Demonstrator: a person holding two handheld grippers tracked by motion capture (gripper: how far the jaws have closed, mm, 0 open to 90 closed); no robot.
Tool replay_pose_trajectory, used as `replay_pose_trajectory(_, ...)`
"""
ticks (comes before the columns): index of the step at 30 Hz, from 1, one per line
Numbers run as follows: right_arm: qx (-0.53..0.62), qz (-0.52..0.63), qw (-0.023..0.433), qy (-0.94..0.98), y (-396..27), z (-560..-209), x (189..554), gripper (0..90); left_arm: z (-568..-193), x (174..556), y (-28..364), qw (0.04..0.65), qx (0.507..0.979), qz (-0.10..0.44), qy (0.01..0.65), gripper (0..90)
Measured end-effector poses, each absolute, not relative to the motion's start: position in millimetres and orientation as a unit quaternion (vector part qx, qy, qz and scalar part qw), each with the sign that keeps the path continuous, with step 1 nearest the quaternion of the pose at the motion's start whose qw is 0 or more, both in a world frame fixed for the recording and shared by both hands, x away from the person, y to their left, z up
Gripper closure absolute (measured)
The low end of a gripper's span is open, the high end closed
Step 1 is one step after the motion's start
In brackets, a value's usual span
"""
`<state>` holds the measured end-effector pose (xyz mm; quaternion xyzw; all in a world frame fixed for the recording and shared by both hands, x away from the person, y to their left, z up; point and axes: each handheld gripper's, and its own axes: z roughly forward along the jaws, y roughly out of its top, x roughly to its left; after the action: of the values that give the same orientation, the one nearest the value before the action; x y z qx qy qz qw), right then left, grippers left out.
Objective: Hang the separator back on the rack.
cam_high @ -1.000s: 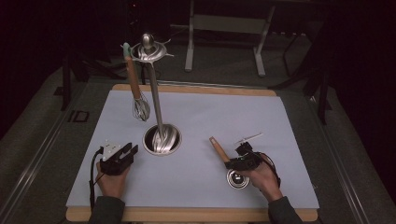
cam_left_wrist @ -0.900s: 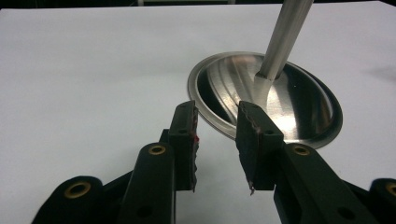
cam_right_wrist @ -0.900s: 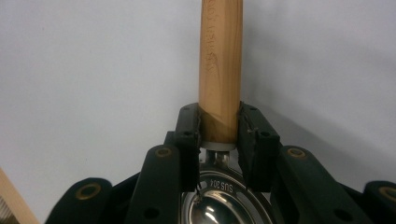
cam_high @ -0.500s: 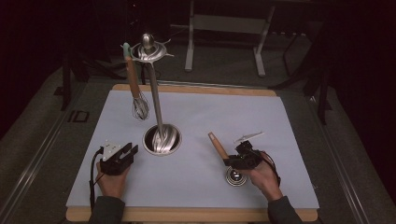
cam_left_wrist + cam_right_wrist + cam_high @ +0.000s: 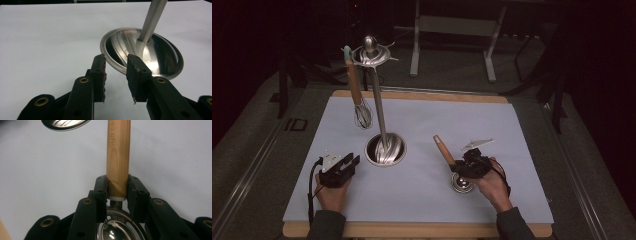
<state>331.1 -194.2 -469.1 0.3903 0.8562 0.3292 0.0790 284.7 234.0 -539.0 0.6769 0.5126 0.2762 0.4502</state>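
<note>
A metal utensil stand (image 5: 385,149) with a round dish base and a tall pole stands mid-mat; its base (image 5: 160,52) lies just beyond my left jaws. A wooden-handled whisk (image 5: 357,97) hangs from the stand's top ring (image 5: 371,53). My left gripper (image 5: 350,163) (image 5: 116,72) rests on the mat left of the base, open and holding nothing. My right gripper (image 5: 459,168) (image 5: 117,192) is shut on the lower end of a wooden handle (image 5: 118,152) (image 5: 443,149). That handle belongs to a utensil whose round metal head (image 5: 462,183) (image 5: 113,231) sits low by the mat.
A pale mat (image 5: 517,125) covers the wooden table, whose edge (image 5: 412,230) runs along the front. A metal frame on legs (image 5: 452,25) stands on the dark floor behind the table. Bare mat lies between the two hands and at the far right.
The wooden handle in my right gripper has shifted slightly left and farther from the person. The left gripper has kept still.
</note>
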Motion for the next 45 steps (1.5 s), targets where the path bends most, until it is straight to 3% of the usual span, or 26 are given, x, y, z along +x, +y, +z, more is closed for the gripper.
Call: replay_pose_trajectory(45,0.309,0.402,0.116,0.854,-205.8,-451.3,350.5,71.1,-539.0,285.2,233.4,0.448,0.680,0.276,0.511,69.1)
